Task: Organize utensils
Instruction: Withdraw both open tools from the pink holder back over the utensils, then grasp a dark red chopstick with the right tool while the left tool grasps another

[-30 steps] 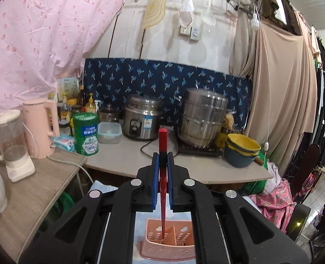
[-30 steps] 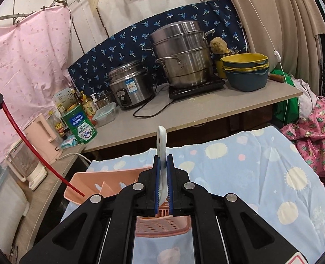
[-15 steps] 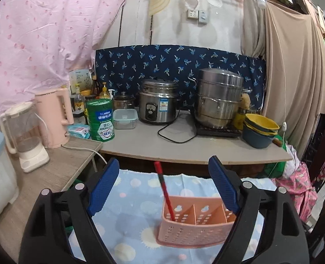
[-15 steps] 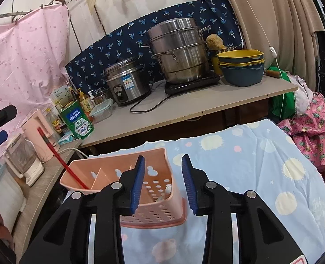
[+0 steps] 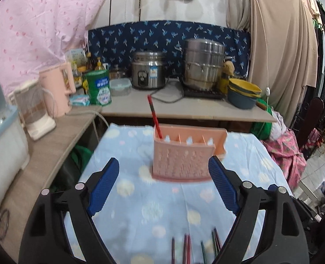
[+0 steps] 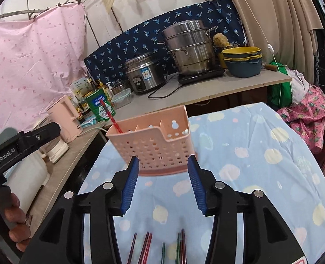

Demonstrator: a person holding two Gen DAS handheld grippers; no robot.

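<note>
At the bottom of the right wrist view, loose chopsticks [image 6: 162, 248] lie on the blue spotted cloth [image 6: 261, 154]; about six or seven tips show, red and green, and blur keeps the count uncertain. The same sticks [image 5: 195, 248] show at the bottom centre of the left wrist view, equally smeared.

Just above them, the right gripper [image 6: 163, 183] fills the lower middle of its frame, its two blue-padded jaws opening with nothing between them. The left gripper [image 5: 163, 186] stands spread wide in the lower middle of its own frame, also with nothing between its pads. In the right wrist view, the left gripper's black body [image 6: 19, 145] enters at the left edge, with the person's fingers [image 6: 12, 215] wrapped round its handle at lower left.

Beyond the fingertips, at frame centre, one pink perforated utensil basket [image 6: 153, 145] stands on the cloth, split by dividers into several compartments. One red chopstick [image 6: 109, 114] leans in its leftmost compartment, tip tilted to the upper left. A small white piece shows near the basket's right wall; what it is cannot be told.

Farther back, on the counter [image 5: 184, 110] across the upper middle, stand one rice cooker [image 5: 149, 72], one stacked steel steamer pot [image 5: 203, 65], a stack of bowls [image 5: 243, 94], one green tin [image 5: 98, 87], one pink kettle [image 5: 56, 88] and one blender [image 5: 33, 107].
</note>
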